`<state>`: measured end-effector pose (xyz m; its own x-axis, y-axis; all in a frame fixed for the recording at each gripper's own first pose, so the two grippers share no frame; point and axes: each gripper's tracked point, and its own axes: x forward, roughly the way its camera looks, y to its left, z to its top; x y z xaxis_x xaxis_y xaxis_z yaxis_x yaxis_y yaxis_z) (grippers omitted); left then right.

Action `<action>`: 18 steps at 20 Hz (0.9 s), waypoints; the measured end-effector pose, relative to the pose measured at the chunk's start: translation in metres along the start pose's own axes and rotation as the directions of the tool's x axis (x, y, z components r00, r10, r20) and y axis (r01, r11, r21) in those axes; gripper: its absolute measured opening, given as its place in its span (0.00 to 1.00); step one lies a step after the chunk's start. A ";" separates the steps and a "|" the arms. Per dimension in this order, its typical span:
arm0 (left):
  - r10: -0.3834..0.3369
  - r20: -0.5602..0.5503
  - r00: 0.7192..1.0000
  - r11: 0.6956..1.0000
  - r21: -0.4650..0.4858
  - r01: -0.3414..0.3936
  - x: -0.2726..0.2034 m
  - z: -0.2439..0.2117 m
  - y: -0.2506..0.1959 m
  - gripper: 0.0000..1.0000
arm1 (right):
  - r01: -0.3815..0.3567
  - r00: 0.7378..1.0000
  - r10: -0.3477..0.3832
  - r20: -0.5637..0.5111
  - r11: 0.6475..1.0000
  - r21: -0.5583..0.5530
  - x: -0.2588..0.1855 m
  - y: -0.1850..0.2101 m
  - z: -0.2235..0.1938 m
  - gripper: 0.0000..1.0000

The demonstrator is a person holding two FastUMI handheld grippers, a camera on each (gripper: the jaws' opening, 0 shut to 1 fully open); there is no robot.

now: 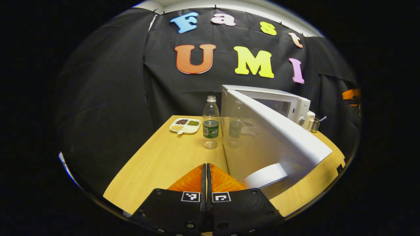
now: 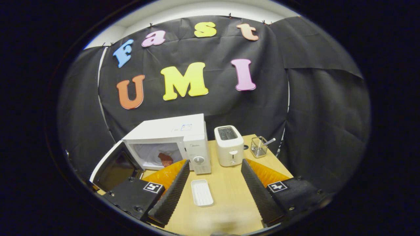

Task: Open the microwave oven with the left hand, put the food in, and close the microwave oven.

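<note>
Left jaws closed, right jaws apart | microwave door [image 2: 113, 167] open | food [image 2: 165, 159] inside

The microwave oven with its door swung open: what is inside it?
Inside the microwave oven a reddish-brown piece of food lies on the cavity floor. The right gripper's left finger covers the cavity's lower front edge.

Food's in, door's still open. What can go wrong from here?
1. The left gripper is shut beside the open microwave door; a hard or skewed push might shift the microwave instead of latching it.
2. The water bottle stands close by that door; a wide left-hand move could tip it.
3. The food sits near the opening, so the door may brush it.
</note>
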<state>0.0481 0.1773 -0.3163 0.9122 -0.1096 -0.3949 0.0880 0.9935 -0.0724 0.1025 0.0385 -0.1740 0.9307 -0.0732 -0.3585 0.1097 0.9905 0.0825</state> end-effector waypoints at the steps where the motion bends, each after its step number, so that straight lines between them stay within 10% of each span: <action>1: -0.027 0.000 1.000 1.000 0.010 0.027 0.001 0.001 -0.013 0.00 | 0.011 1.000 -0.011 -0.001 1.000 0.000 0.002 -0.006 0.002 1.00; 18: -0.371 0.012 0.929 0.917 0.164 0.364 0.048 0.021 -0.203 0.00 | 0.098 0.995 -0.098 0.011 0.995 0.030 -0.007 -0.080 0.032 1.00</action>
<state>0.0824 -0.0293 -0.3014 0.8190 -0.4700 -0.3291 0.4785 0.8760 -0.0601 0.0987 -0.0442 -0.1486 0.9191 -0.1712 -0.3548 0.2104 0.9748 0.0746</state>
